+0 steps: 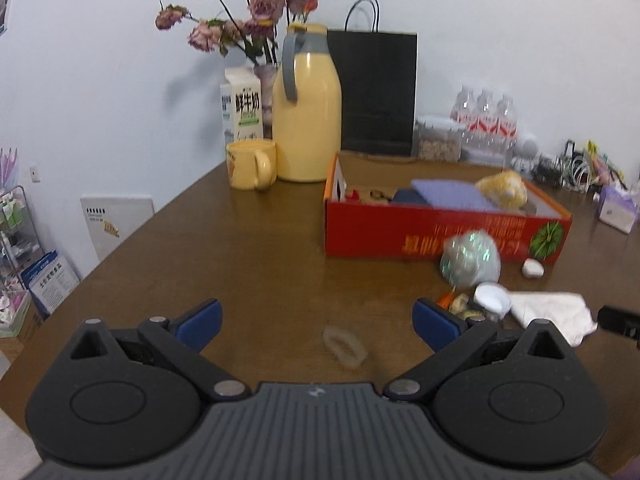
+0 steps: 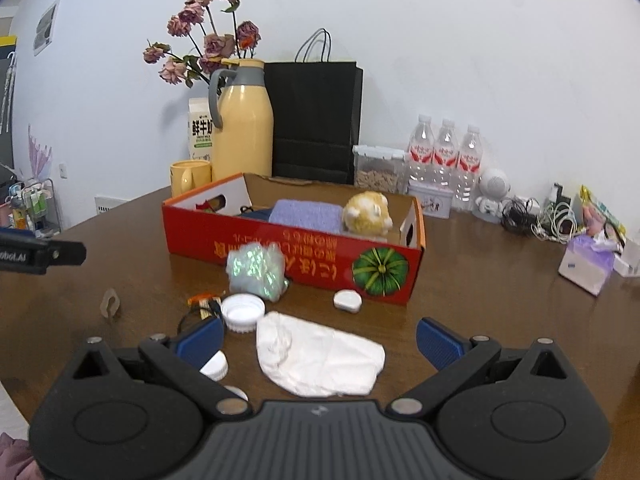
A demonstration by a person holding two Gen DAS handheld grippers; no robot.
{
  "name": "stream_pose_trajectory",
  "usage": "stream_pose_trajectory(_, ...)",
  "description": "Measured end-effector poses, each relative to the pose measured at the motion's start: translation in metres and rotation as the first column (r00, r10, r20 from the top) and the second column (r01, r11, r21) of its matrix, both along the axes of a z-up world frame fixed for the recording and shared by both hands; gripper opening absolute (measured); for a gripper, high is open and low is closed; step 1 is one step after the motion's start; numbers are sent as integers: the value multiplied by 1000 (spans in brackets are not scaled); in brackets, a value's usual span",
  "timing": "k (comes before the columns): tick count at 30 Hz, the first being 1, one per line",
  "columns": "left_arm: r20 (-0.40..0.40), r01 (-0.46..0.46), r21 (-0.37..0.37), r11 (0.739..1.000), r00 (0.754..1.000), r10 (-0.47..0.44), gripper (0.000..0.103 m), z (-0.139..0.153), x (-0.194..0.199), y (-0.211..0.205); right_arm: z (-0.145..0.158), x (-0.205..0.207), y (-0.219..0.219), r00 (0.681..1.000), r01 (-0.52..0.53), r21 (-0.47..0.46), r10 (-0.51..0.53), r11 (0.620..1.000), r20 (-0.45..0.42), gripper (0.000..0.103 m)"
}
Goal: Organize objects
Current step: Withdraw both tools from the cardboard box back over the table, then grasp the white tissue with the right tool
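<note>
The brown wooden desk [image 2: 480, 300] is carrying a red box [image 2: 280, 256], white cloth [image 2: 320, 356] and white lid [image 2: 243, 312]. A yellow thermos [image 2: 242, 128], yellow mug [image 2: 190, 176] and water bottles [image 2: 444, 156] are standing at the back.

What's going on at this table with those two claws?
Someone is tidying small things into the red box. Both claws, left claw and right claw, are open and hold nothing. The right one hovers over a white cloth; the left faces a small clear ring. A towel and plush toy already lie inside.
</note>
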State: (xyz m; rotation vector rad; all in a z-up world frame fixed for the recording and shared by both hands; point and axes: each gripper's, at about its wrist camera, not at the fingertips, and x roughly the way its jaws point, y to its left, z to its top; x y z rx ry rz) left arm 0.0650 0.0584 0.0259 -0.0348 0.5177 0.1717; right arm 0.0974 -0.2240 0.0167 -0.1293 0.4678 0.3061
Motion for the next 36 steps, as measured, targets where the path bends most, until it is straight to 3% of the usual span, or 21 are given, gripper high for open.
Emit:
stream_pose_trajectory(6,-74,21,2,1000,997,-20,103,-22,6,-6,-8,4,-1,1000,2,7,-2,1000,-22,103)
stream_pose_trajectory(13,-101,1,3,1000,995,-1,100,-35,27,-5,-18,9,1,998,3,-7,-4,1000,-55,103)
stream_pose_trajectory(16,-120,-16,-20,1000,993,14,84,-39,37,-2,-23,12,1,998,11,-9,-11,1000,-69,103)
stream_pose_trajectory(21,-153,-32,-81,996,988,19,73,-46,49,-3,-26,17,2,997,14,-14,-15,1000,-78,103)
stream_pose_trajectory(23,-140,-46,-72,996,989,35,57,-45,49,-7,-26,19,3,996,14,-15,-15,1000,-82,103)
stream_pose_trajectory(25,-133,-49,-74,996,990,39,22,-44,49,-8,-27,22,4,996,14,-18,-15,1000,-87,103)
stream_pose_trajectory(27,-130,-41,-110,993,991,27,6,-44,49,-6,-29,26,5,996,14,-18,-16,1000,-93,103)
stream_pose_trajectory(36,-81,-4,-140,990,997,-7,6,-34,39,-6,-34,58,9,985,25,4,-24,1000,-171,103)
